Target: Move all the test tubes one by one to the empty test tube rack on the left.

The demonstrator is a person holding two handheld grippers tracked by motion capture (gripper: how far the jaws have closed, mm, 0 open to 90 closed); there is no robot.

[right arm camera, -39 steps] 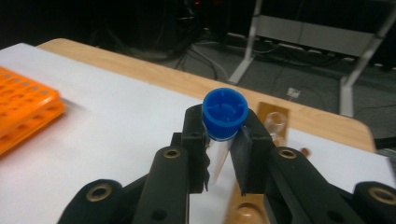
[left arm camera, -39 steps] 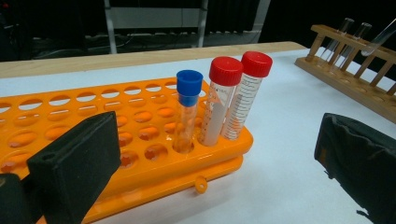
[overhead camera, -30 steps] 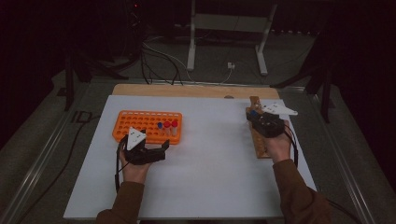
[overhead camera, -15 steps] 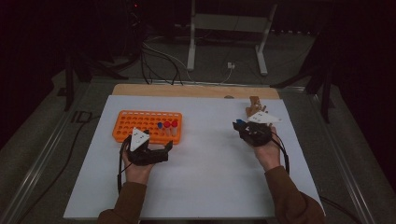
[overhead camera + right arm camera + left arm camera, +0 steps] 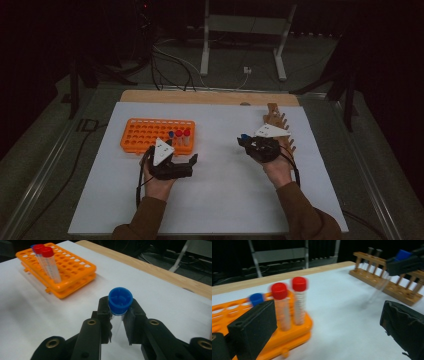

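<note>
Your right gripper (image 5: 119, 315) clamps a blue-capped tube (image 5: 120, 300) above the table's (image 5: 225, 200) right half, off the wooden rack (image 5: 280, 127). Your left gripper (image 5: 192, 161) gapes empty beside the orange rack (image 5: 145, 135).

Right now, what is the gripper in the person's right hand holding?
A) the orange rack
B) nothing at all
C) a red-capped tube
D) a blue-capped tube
D: in the right gripper view, the right gripper has its jaws closed just under the cap of a blue-capped tube, while the red-capped tubes stand in the orange rack farther off.
</note>
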